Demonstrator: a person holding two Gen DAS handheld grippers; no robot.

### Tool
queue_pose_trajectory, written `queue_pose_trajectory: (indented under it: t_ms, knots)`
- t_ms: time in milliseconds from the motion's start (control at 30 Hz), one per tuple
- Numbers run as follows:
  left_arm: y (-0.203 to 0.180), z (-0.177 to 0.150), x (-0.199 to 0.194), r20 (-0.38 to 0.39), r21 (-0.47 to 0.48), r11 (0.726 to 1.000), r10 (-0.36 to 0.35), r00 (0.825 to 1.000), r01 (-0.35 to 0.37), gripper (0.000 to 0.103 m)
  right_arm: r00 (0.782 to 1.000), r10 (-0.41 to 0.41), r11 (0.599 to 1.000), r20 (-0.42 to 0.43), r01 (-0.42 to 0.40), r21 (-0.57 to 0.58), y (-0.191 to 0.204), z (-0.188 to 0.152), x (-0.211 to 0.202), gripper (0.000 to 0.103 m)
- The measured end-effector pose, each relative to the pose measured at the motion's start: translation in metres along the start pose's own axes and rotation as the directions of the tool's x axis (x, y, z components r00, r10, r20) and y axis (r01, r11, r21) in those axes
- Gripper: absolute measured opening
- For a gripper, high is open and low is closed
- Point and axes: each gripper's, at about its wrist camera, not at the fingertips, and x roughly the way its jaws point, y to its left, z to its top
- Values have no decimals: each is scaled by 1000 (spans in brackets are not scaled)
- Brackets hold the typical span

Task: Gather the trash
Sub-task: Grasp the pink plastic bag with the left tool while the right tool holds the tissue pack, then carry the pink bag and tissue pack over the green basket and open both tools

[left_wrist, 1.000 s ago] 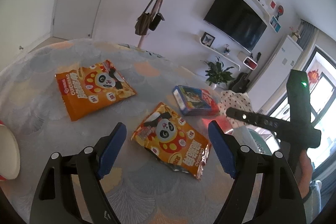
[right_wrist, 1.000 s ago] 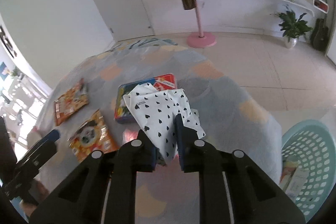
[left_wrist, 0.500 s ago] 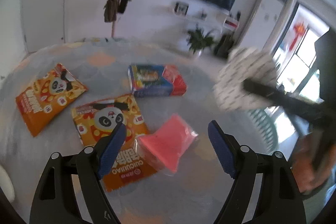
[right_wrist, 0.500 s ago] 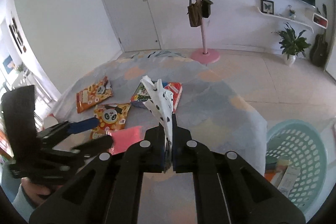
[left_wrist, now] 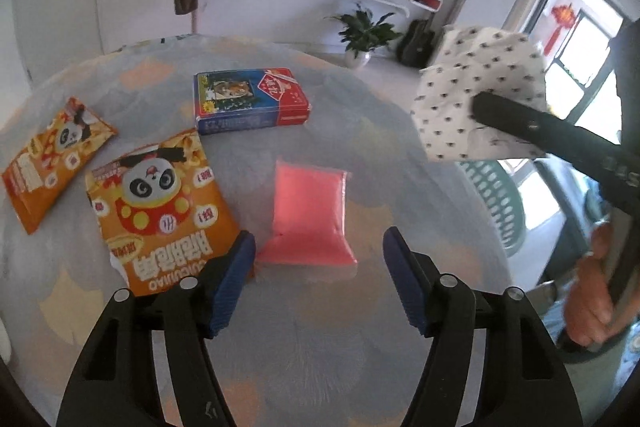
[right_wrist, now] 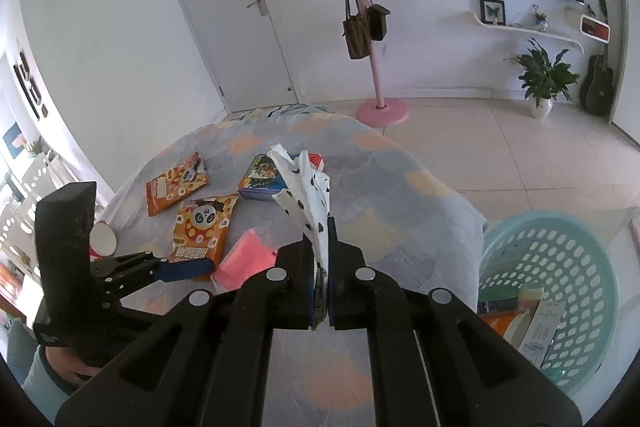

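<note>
A pink plastic packet (left_wrist: 308,215) lies flat on the patterned tablecloth, its near end between the blue pads of my left gripper (left_wrist: 318,267). Those jaws are closing and the pads stand clear of the packet on both sides. My right gripper (right_wrist: 320,251) is shut on a white wrapper with black spots (right_wrist: 306,187), held up in the air above the table. In the left wrist view that spotted wrapper (left_wrist: 480,91) hangs at the right, over the table's edge. Two orange panda snack bags (left_wrist: 160,215) (left_wrist: 52,155) and a blue and red box (left_wrist: 252,99) lie further back.
A teal plastic basket (right_wrist: 552,291) with several pieces of trash in it stands on the floor right of the table. A red and white cup (right_wrist: 102,239) sits at the table's left edge. Beyond the table are a pink coat stand (right_wrist: 380,107) and a potted plant (right_wrist: 544,79).
The left gripper has swung right from the panda bag to the pink packet, and its jaws have narrowed. The right gripper has shut on the spotted wrapper and lifted it off the table.
</note>
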Motion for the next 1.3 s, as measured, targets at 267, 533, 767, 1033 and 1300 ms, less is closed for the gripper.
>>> queue_pose_trajectory:
  t_ms: [267, 533, 767, 1033, 1300]
  knots:
    - [-23, 14, 21, -2, 61, 986, 158, 988, -157, 40, 999, -17, 1000, 28, 16, 23, -17, -5, -22, 3]
    - [-64, 36, -12, 156, 78, 997, -26, 987, 14, 35, 993, -67, 994, 97, 58, 88, -54, -8, -59, 3]
    - [-116, 65, 1, 176, 133, 986, -128, 976, 106, 35, 982, -138, 979, 126, 116, 168, -97, -14, -83, 3]
    - [-174, 71, 50, 105, 176, 967, -205, 973, 185, 35, 963, -253, 928, 91, 215, 305, -157, -36, -91, 3]
    - [-200, 62, 96, 8, 187, 954, -239, 971, 233, 35, 950, -312, 874, 6, 284, 395, -200, -55, -79, 3]
